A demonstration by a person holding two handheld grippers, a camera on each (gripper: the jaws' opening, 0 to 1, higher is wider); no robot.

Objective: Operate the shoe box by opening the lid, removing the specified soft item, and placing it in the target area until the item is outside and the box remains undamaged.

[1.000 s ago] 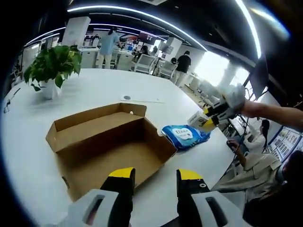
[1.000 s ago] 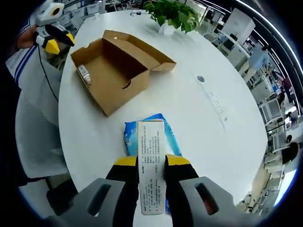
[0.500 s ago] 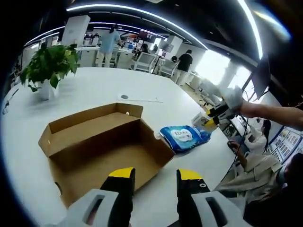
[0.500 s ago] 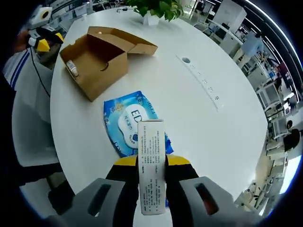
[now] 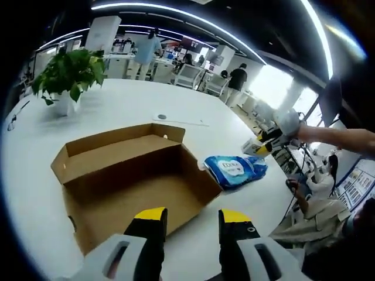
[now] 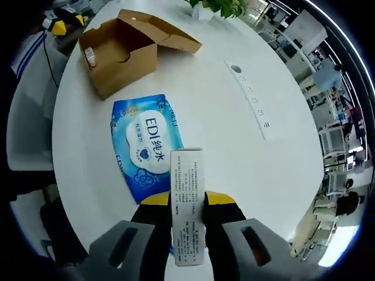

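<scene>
White office table point(image 6: 234, 134) carries the open cardboard shoe box point(image 5: 126, 175), lid folded back flat behind it so the inside is reachable, and the blue wipes pack point(image 6: 146, 146), the soft item, lies flat on the table just beside the box, already outside it. One small bottle-like object point(image 6: 89, 55) remains against an inner wall of the box. Right gripper point(image 6: 187, 202) pinches a small white printed carton point(image 6: 187, 199) upright above the pack, while the left gripper point(image 5: 190, 216) hovers over the box's near edge, jaws spread and empty.
</scene>
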